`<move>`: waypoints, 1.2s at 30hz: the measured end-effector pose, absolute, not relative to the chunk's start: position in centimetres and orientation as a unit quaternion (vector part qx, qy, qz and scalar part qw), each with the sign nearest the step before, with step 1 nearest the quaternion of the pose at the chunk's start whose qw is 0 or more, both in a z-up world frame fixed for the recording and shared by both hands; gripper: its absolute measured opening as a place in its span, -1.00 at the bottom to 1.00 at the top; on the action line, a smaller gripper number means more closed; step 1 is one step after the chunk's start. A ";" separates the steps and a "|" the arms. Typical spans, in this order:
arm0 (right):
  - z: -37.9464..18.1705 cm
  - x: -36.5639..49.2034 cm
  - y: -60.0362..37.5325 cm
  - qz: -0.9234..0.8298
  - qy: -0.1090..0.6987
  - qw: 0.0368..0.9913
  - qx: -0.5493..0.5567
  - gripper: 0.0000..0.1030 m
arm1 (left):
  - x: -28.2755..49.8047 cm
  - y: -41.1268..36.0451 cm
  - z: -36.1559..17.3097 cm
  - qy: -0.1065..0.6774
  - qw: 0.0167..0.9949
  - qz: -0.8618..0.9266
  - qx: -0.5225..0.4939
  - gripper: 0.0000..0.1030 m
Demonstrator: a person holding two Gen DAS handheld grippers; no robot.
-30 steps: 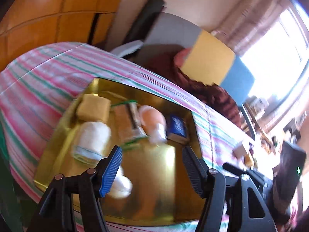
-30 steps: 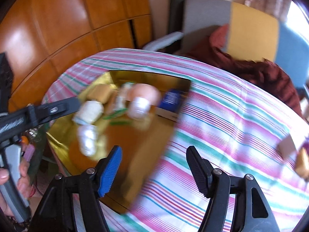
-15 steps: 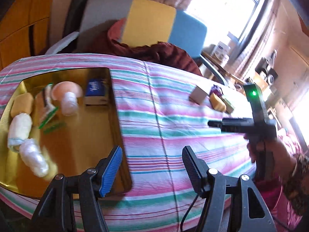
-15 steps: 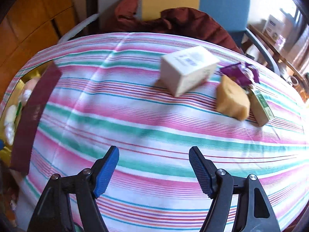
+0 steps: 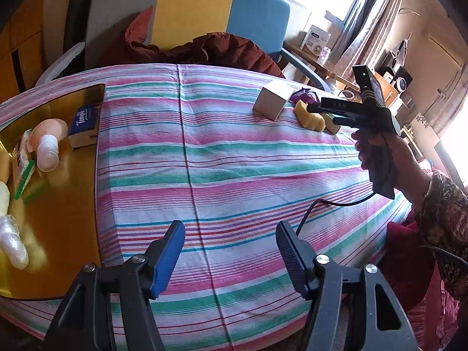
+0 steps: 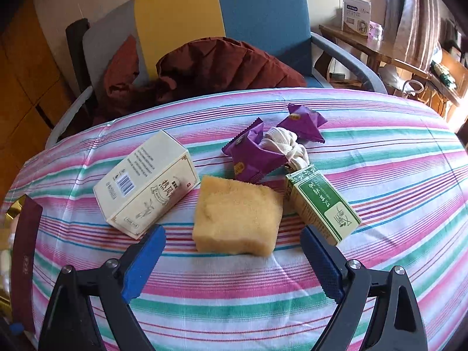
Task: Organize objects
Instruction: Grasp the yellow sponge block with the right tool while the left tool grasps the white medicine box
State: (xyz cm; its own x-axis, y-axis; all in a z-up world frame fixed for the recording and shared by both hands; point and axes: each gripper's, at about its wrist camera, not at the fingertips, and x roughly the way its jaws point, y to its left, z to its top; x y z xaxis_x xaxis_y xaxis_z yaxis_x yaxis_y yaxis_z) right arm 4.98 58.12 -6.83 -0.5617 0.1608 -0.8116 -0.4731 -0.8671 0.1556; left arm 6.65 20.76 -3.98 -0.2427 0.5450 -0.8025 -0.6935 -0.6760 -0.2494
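A yellow sponge (image 6: 237, 213) lies on the striped tablecloth, just beyond my right gripper (image 6: 232, 259), whose jaws are opening with nothing between them. Left of the sponge lies a cream box (image 6: 146, 184), right of it a green box (image 6: 321, 201), and behind it purple wrappers (image 6: 254, 155) with a knotted cloth (image 6: 288, 146). My left gripper (image 5: 231, 256) stands open and empty over bare cloth. The gold tray (image 5: 67, 204) at the left holds a blue tissue pack (image 5: 84, 120), a pink bottle (image 5: 48, 143) and white rolls (image 5: 13, 242). A hand holds the right gripper (image 5: 314, 114) near the sponge (image 5: 311, 118).
A chair (image 6: 222, 20) with grey, yellow and blue back panels and a maroon jacket (image 6: 216, 67) stands behind the table. A cable (image 5: 327, 204) trails over the table's right edge. A wooden side table (image 6: 377, 49) with boxes stands at the far right.
Both grippers swung right, away from the tray. The right one came up close to the sponge and boxes and its jaws widened. The left one now faces bare striped cloth.
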 end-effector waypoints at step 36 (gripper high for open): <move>-9.7 8.9 62.5 0.772 0.311 0.170 -0.528 0.33 | -2.9 45.1 -5.7 0.180 0.439 0.783 -0.402 0.63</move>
